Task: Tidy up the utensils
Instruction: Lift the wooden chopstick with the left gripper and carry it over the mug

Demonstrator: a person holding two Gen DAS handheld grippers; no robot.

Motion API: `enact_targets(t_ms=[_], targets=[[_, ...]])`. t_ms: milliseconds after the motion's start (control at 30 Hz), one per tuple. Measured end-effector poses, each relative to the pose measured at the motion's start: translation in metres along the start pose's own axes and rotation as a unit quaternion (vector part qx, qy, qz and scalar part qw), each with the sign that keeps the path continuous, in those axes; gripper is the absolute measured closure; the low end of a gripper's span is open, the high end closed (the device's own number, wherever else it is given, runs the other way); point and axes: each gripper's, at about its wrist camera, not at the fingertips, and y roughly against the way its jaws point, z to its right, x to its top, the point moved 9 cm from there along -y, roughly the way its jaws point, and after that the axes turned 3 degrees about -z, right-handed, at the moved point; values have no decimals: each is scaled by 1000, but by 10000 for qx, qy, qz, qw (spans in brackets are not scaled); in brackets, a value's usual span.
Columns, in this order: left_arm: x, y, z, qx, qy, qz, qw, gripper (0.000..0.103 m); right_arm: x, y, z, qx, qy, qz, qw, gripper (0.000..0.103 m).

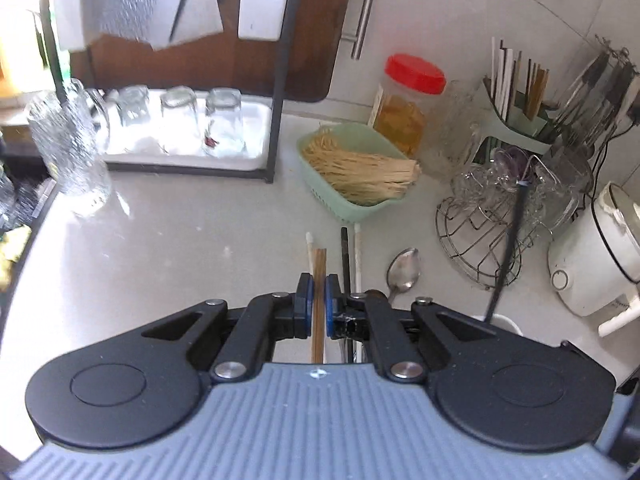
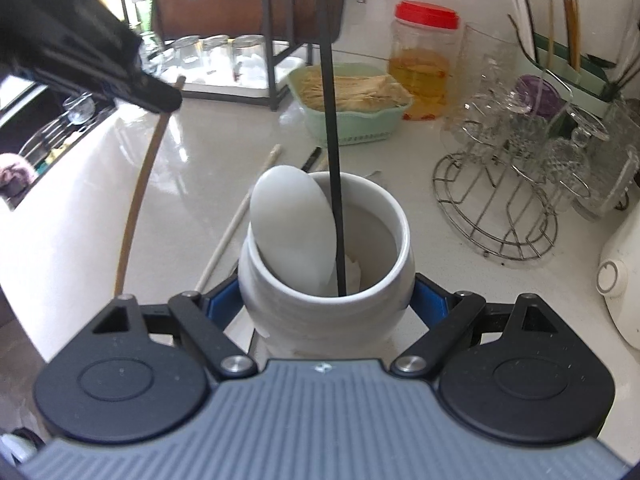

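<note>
Now the left tool (image 1: 318,300), pinching a brown chopstick (image 1: 319,276), should tip it into the white crock (image 2: 326,276) clamped by the right tool (image 2: 326,304), beside its black chopstick (image 2: 334,160).

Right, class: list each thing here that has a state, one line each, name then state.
left gripper: fingers shut on a brown chopstick
brown chopstick: held off the counter
right gripper: fingers clamped on the white jar
white jar: upright, holding utensils
white spoon: leaning in the jar
black chopstick: standing in the jar
metal spoon: lying on the counter
red-lidded jar: closed
</note>
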Motion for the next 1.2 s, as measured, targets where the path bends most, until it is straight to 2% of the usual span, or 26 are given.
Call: enact_targets(t_ms=[300,500,633,700,867,1200], targets=[[0,45,26,-70,-247,156,9995,96,-3,4,-2,-31,-85,193,9998,13],[7,60,42,-517,-553,272,9968,96,-5,5,-2,-218,-305,223,9990,13],[8,64,47,-843,-794,160,9931,96,-6,7,-3,-443,-560,255,9971,13],[8,68,47,-916,-972,198,9908,96,-5,6,-5,-557,-667,256,9959,13],[12,74,43,-1191,-1001,242,9875,96,-3,3,-6,-693,-832,250,9938,13],[16,96,52,-1536,-1457,249,9770,96,-6,4,-10,-954,-1113,337,9886,13]])
